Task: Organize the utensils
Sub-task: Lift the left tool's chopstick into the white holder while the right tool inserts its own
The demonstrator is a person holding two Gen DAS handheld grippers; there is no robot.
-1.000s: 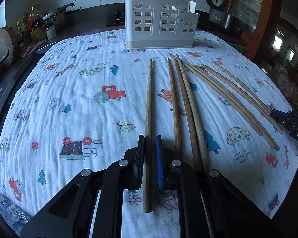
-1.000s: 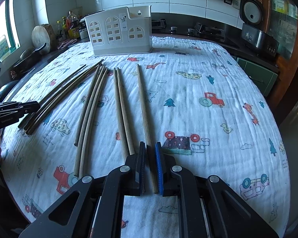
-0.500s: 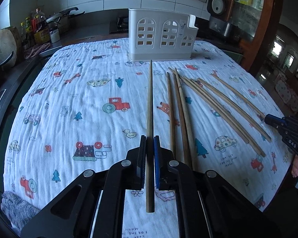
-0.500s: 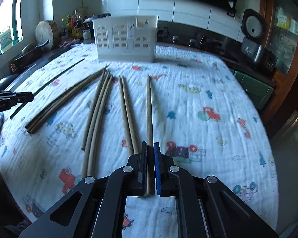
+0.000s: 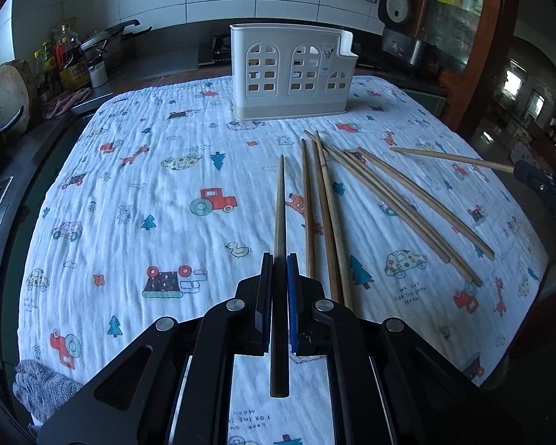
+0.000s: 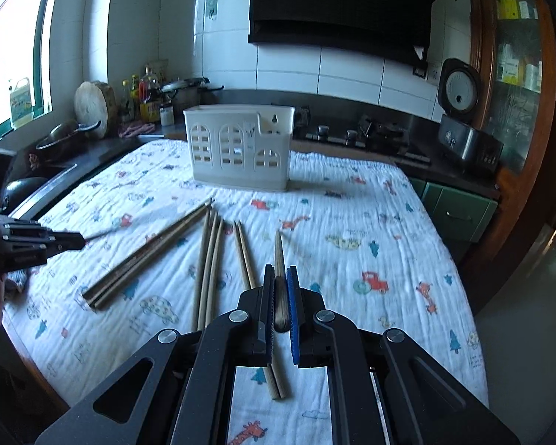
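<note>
One chopstick (image 5: 280,222) is clamped in each hand-held gripper (image 5: 279,270), pointing forward.

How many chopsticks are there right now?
10: one chopstick in the right gripper, one in the left gripper, eight on the cloth: bunches of three, three, two. Overlaps may hide more.

The cloth (image 5: 129,222) left of the left tongs (image 5: 279,259) is bare. Loose chopsticks (image 5: 389,200) lie to their right, and the white holder (image 5: 293,74) stands straight ahead
</note>
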